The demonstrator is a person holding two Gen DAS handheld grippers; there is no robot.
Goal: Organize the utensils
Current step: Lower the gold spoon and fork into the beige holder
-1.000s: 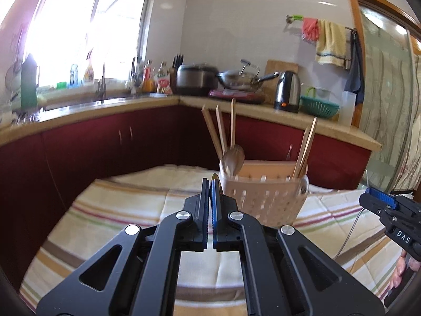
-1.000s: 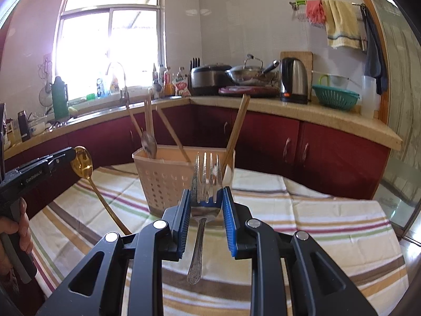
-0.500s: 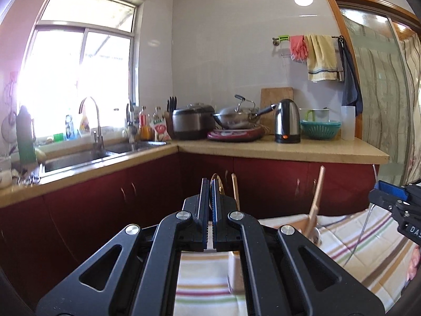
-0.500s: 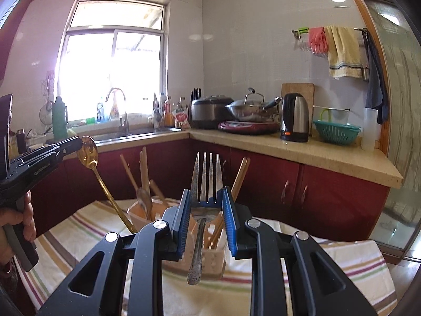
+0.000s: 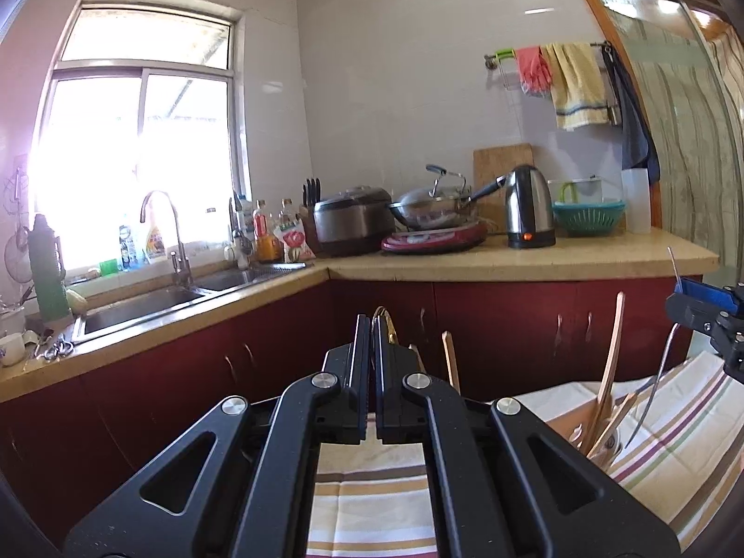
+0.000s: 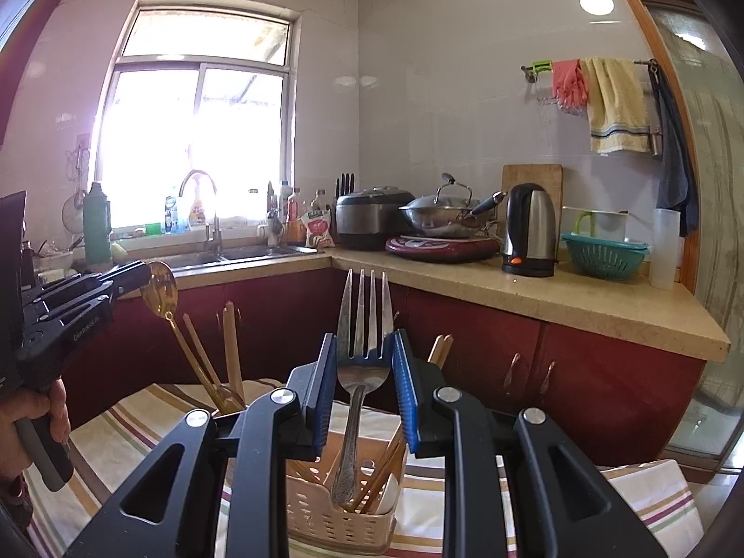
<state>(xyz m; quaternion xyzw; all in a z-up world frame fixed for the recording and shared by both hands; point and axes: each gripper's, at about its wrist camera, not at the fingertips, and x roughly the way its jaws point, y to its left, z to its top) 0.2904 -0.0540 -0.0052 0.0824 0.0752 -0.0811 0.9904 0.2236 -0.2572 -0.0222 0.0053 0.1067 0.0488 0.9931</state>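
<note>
On the far left, the left gripper (image 6: 144, 274) was pressed tight on a gold spoon (image 6: 160, 289), pinching its bowl at the fingertips. The spoon's handle slanted down to the right into the left end of a cream plastic basket (image 6: 339, 518), among the wooden chopsticks (image 6: 231, 348) standing there. In the left wrist view only the bowl's gold edge (image 5: 385, 318) showed above the nearly closed fingers.

In the middle, the right gripper (image 6: 364, 367) clamped a steel fork (image 6: 365, 325) by its neck between blue pads (image 6: 403, 388). The fork stood upright, tines up, over the basket, and its handle hung down into the basket's middle beside more chopsticks. The basket sat on a striped tablecloth (image 6: 651, 502).

From the left wrist view, the right gripper (image 5: 707, 307) appeared at the right edge with the fork (image 5: 658, 386) curving down toward the basket (image 5: 572, 418).

Behind ran a counter (image 6: 558, 293) with a sink (image 6: 242, 253), a rice cooker (image 6: 372, 221), a wok (image 6: 441, 214) and a kettle (image 6: 530, 228).
</note>
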